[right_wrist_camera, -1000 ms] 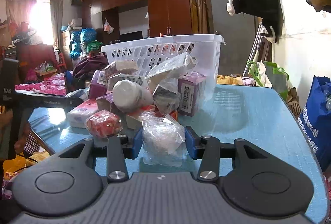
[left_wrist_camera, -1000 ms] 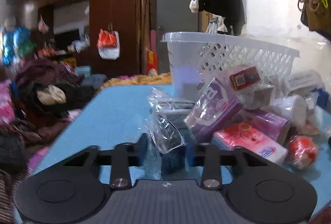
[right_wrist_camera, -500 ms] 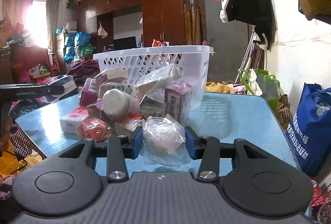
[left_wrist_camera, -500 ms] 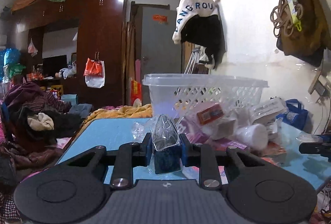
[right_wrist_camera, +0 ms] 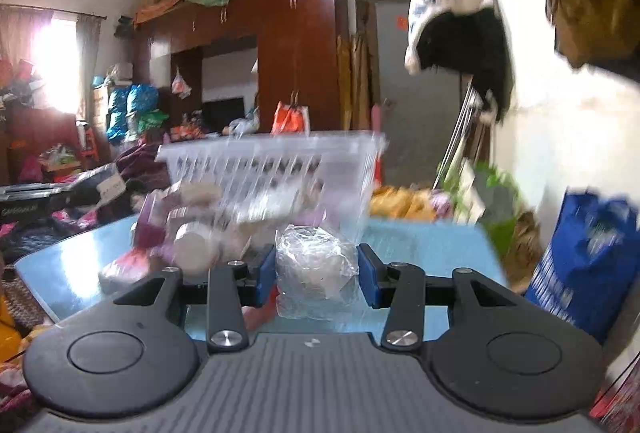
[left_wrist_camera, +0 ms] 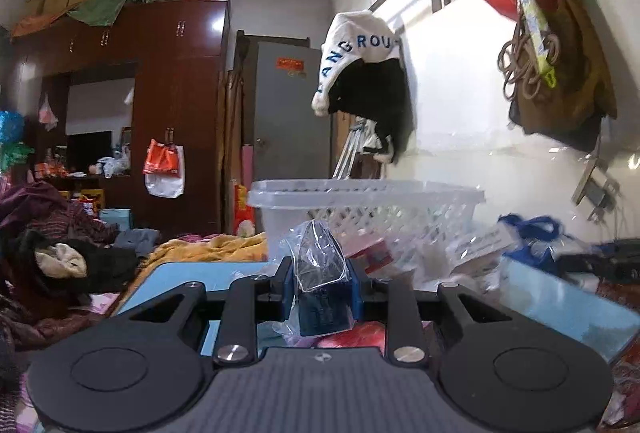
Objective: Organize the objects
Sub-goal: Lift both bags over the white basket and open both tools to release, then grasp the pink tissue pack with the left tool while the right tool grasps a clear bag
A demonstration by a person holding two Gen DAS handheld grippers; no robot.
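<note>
My left gripper (left_wrist_camera: 320,289) is shut on a dark blue item in a clear plastic bag (left_wrist_camera: 320,273), held above the blue table (left_wrist_camera: 192,273). Behind it stands the white lattice basket (left_wrist_camera: 368,197), with its rim at about the height of the bag's top. A pile of packets (left_wrist_camera: 452,257) lies in front of the basket. My right gripper (right_wrist_camera: 318,273) is shut on a pale roll wrapped in clear plastic (right_wrist_camera: 316,265), lifted over the blue table (right_wrist_camera: 432,245). The white basket (right_wrist_camera: 272,169) and the packet pile (right_wrist_camera: 192,229) show blurred ahead and to the left.
Heaped clothes (left_wrist_camera: 56,253) lie left of the table. A blue bag (right_wrist_camera: 588,257) stands by the wall at the right. A jacket (left_wrist_camera: 368,81) and bags (left_wrist_camera: 560,65) hang on the white wall. A dark wardrobe (left_wrist_camera: 160,105) fills the back.
Both grippers have risen with their bagged items and tilted up, so the basket and pile sit lower in each view. The right wrist view has become blurred by motion.
</note>
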